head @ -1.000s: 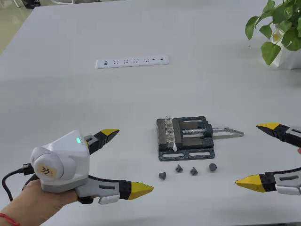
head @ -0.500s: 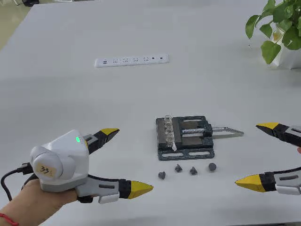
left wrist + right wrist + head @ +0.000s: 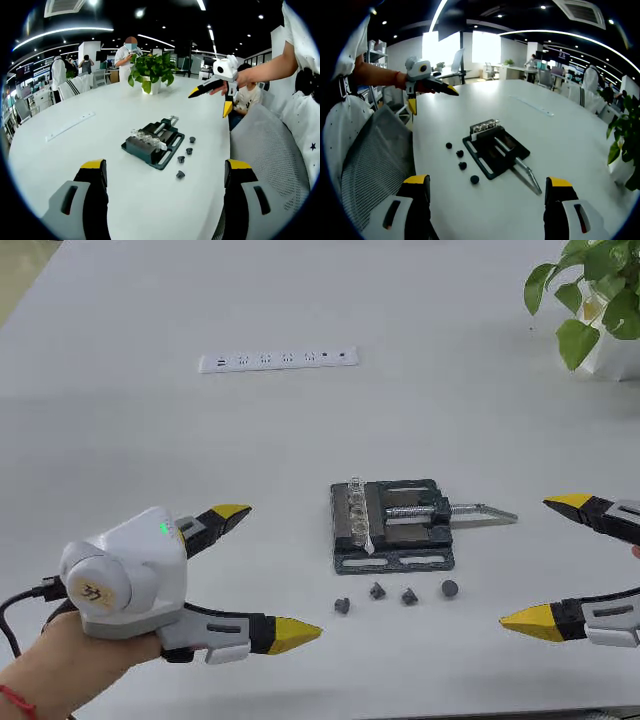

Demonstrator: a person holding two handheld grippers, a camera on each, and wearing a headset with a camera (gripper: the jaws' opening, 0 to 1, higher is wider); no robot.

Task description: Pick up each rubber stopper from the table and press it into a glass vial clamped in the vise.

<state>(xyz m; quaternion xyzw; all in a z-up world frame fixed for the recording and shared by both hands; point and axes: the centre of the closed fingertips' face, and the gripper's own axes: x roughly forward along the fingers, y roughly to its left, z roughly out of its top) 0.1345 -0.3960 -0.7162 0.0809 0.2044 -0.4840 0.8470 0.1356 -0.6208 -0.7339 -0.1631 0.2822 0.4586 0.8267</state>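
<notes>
Beside the vise (image 3: 405, 533), four loose rubber stoppers (image 3: 378, 591).

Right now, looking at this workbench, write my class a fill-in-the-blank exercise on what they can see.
____ rubber stoppers lie on the table before the vise.
The left gripper and right gripper both have ____ jaws.
The vise's handle points toward the ____ gripper.
Missing: four; open; right.
</notes>
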